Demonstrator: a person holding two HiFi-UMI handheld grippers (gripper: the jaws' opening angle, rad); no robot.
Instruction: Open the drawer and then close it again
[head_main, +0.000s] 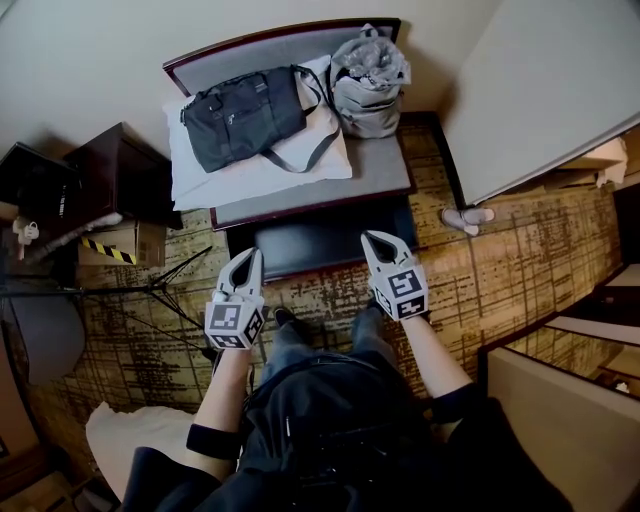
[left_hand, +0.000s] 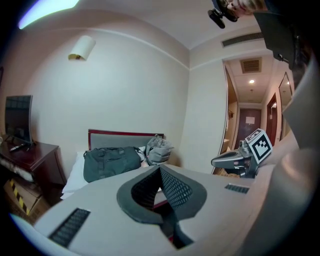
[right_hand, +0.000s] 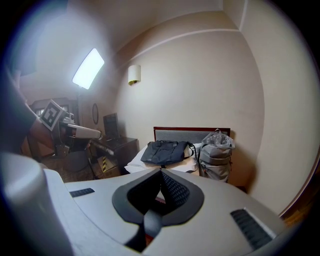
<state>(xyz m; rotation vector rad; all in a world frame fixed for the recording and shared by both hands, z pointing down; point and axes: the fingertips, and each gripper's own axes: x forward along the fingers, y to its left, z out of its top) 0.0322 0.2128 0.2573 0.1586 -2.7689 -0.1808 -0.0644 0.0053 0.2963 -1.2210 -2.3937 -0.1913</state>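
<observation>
A low bench with a grey cushioned top (head_main: 385, 170) and a dark wood back stands against the wall. Under its seat a wide dark drawer front (head_main: 320, 240) faces me; I cannot tell whether it stands out from the frame. My left gripper (head_main: 247, 256) hangs just before the drawer's left end, jaws together, nothing in them. My right gripper (head_main: 375, 239) sits at the drawer's right part, also shut and empty. In the left gripper view the black pads meet at the tip (left_hand: 160, 168), with the right gripper (left_hand: 235, 160) beside it. In the right gripper view the tips (right_hand: 161, 172) are closed too.
A dark duffel bag (head_main: 245, 115) lies on a white pillow (head_main: 260, 170) on the bench, a grey backpack (head_main: 370, 85) beside it. Left are a dark wood cabinet (head_main: 120, 175), a taped cardboard box (head_main: 120, 243) and a tripod (head_main: 150, 290). A socked foot (head_main: 468, 216) shows at right.
</observation>
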